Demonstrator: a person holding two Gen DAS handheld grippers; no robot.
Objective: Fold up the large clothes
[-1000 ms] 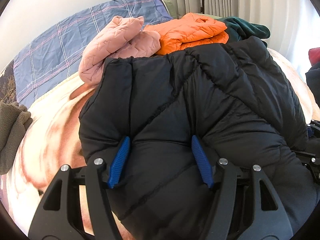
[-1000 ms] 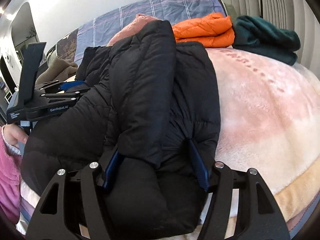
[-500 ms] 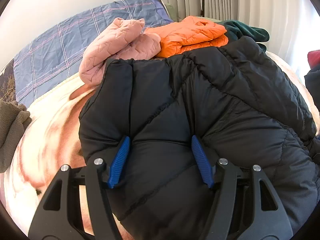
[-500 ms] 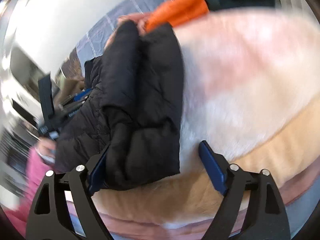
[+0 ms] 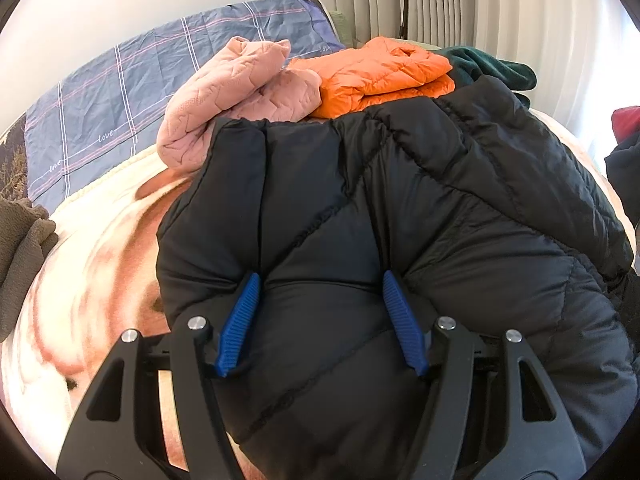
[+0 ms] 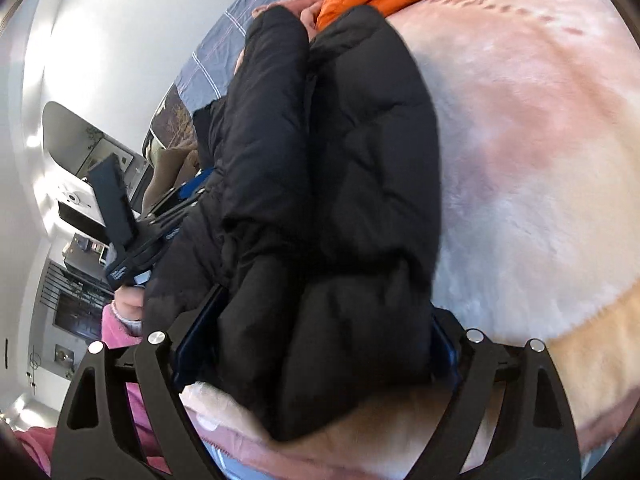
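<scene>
The black puffer jacket [image 5: 400, 220] filled the centre and right of my left wrist view, lying bunched on the pink-and-cream blanket [image 5: 88, 264] that covered the bed. My left gripper [image 5: 320, 316] was clamped on a thick roll of its quilted fabric — both blue pads [image 5: 240, 320] pressed into the padding at lower centre. My right gripper [image 6: 316, 344] had just been opening; its jaws stood wide at the bottom of the right wrist view with a folded end of the jacket between them, though whether the pads touched it I could not tell. Beyond the jacket, toward the top of the left view, lay a pink quilted garment [image 5: 240, 88], a folded orange jacket [image 5: 380, 72] and a dark green garment [image 5: 492, 68] — behind them, at upper left, a blue checked pillow [image 5: 120, 92].
</scene>
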